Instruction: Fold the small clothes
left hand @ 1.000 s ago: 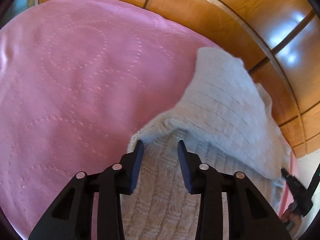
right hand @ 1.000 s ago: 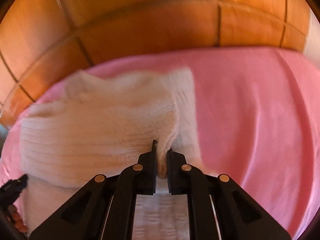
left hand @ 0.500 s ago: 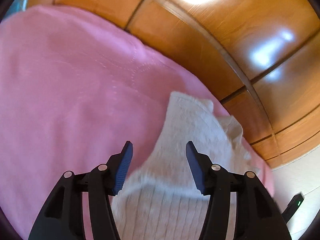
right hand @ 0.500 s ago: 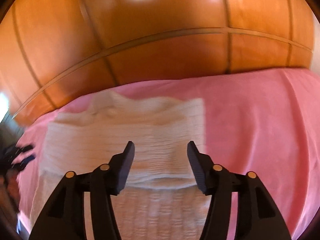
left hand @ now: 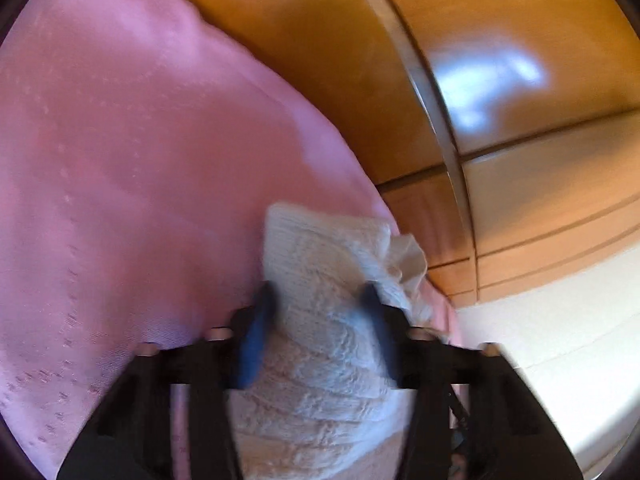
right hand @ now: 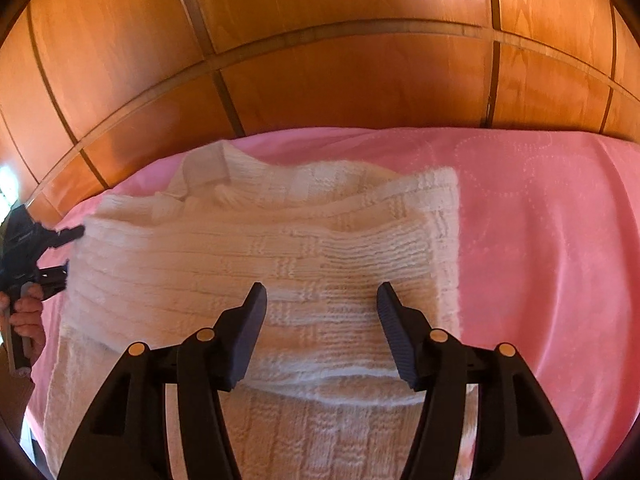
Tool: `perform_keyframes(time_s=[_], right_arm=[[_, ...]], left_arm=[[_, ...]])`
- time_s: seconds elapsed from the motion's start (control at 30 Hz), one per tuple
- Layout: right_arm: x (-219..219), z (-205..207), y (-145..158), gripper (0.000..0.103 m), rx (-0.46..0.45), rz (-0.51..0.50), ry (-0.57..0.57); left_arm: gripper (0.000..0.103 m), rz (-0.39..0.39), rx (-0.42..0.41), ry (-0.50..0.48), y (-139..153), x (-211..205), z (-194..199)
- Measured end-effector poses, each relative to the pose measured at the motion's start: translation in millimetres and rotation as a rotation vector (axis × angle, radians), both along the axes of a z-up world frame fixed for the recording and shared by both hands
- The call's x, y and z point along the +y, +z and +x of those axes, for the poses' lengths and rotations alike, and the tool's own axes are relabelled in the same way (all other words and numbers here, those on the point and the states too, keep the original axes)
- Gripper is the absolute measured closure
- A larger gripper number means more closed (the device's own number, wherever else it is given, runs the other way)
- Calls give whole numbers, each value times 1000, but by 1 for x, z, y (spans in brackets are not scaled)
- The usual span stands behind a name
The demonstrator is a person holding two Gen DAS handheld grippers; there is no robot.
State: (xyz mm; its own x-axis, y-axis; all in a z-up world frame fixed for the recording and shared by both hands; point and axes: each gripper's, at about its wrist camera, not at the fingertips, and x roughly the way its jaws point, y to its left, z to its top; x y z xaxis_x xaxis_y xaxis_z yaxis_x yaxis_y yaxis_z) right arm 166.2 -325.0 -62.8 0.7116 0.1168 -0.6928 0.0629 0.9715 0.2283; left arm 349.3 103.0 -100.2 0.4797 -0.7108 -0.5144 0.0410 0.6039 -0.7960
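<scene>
A cream knitted sweater (right hand: 256,256) lies on the pink bedspread (right hand: 540,220), its upper part folded down over the lower part. My right gripper (right hand: 320,300) is open and empty, held just above the folded edge. My left gripper (left hand: 316,300) is open and empty over the sweater's side (left hand: 320,264); that view is blurred. The left gripper also shows at the left edge of the right wrist view (right hand: 44,256), beside the sweater's left side.
A wooden panelled headboard (right hand: 340,80) runs along the far edge of the bed. In the left wrist view the bedspread (left hand: 120,160) spreads wide to the left, and a pale wall (left hand: 560,320) lies at the right.
Both grippers opened and let go of the sweater's folded part, which now lies flat. Both pulled back from it; the left swung toward the sweater's side.
</scene>
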Motion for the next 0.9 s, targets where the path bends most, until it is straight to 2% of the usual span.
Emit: perform_keyframes(time_s=[0.03,0.17,0.2,0.27,0.33,0.4,0.43,0.5,0.57,0.63,0.7,0.77,0.8,0.83,0.87,0.9], right_arm=[[0,1,-1,46,1,1,-1],[10,8,-8,44,5,-32,3],[13,9,-9,42,3,-43,0],[22,12,-13,36,-3,-75,-8],[39,15,-19,33,-6,-166,-25],[51,16,-21,32,-14,-246,-42],[53,17,-22,31,-17,-259,-50],[51,16,-23,29,-22,-252,-60],[45,15,-23,29,-25,-226,-74],[42,15,-25,29,-26,-212,-81],[39,14,-25,27,-24,-214,-88],[41,13,-24,26,-24,-224,-91],[40,13,-25,26,-25,-221,-91],[39,14,-25,26,-22,-213,-90],[39,15,-25,25,-20,-209,-89],[39,15,-24,25,-18,-208,-87]], left_arm=[[86,17,-38,-3,7,-2,-5],[91,105,-208,-2,47,-8,-36],[91,177,-247,8,59,-13,-45],[92,345,-262,38,65,-26,-47],[92,647,-194,96,53,-46,-35],[89,768,-91,121,28,-57,-16],[81,803,-55,133,17,-62,-7],[77,821,-56,195,18,-66,-5],[76,796,-54,257,33,-57,-18],[76,711,-122,306,55,-49,-49],[76,690,-207,244,66,-62,-78],[76,710,-235,138,59,-79,-101],[76,735,-229,94,51,-85,-106],[76,817,-211,60,40,-94,-109],[76,940,-152,44,20,-103,-106],[76,955,-112,37,7,-98,-98]])
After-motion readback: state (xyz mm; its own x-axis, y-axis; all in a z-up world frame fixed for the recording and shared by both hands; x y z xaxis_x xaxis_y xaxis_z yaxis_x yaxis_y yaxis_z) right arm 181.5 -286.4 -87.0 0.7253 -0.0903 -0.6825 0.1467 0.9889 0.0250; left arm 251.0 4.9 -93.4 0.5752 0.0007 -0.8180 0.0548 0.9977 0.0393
